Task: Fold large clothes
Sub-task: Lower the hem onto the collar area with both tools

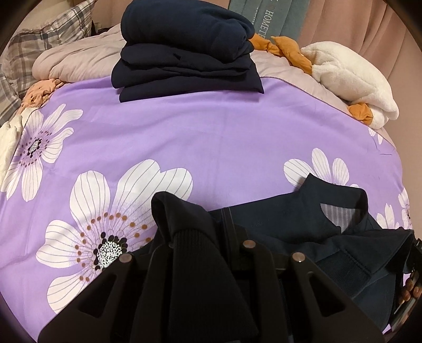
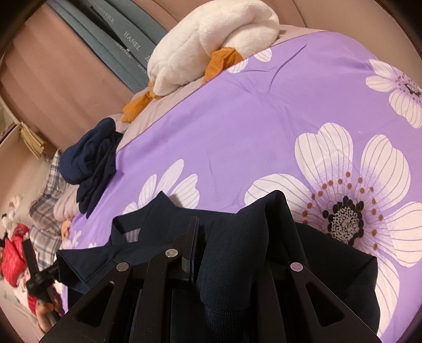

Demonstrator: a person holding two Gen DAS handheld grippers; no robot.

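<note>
A dark navy jacket (image 1: 311, 216) with a striped lining at its collar lies at the near edge of the purple flowered bedspread (image 1: 200, 137). My left gripper (image 1: 200, 237) is shut on a ribbed cuff end of the jacket, which bunches up between the fingers. My right gripper (image 2: 232, 237) is shut on another fold of the jacket (image 2: 242, 237), with the collar (image 2: 137, 229) to its left. A stack of folded dark navy clothes (image 1: 184, 47) sits at the far side of the bed; it also shows in the right wrist view (image 2: 92, 163).
A white plush goose with orange feet (image 1: 350, 76) lies at the far right of the bed, also in the right wrist view (image 2: 211, 42). A plaid pillow (image 1: 39, 39) and a pale quilt (image 1: 79, 60) lie far left. Pink curtains (image 1: 369, 21) hang behind.
</note>
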